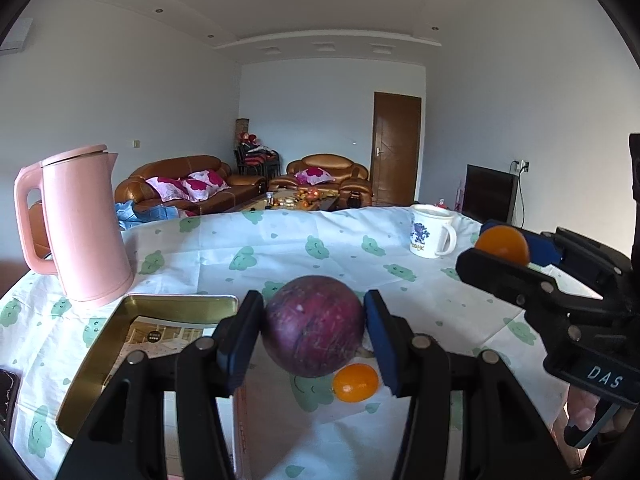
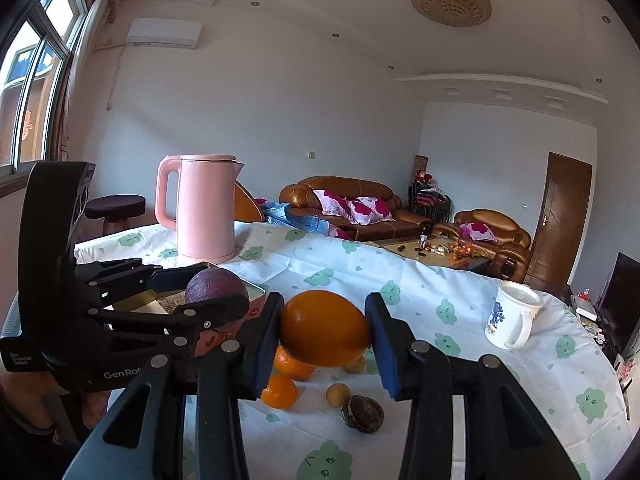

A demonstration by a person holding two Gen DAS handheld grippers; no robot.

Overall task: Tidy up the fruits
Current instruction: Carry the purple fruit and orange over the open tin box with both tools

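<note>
Fruit sorting, both grippers loaded above the surface (image 1: 360, 240).
Left gripper (image 1: 314, 332) fingers clamp purple fruit (image 1: 314, 330); right gripper (image 2: 325, 330) fingers clamp orange (image 2: 325, 328). Gold tin (image 1: 100, 360), pink kettle (image 1: 86, 228) left; mug (image 2: 512, 316) near right edge; loose fruits (image 2: 320, 388) beneath.

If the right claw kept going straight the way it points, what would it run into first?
Probably nothing soon. The right claw, shut on the orange, points over bare tablecloth; the white mug sits off to the right. Depth is unclear.
</note>
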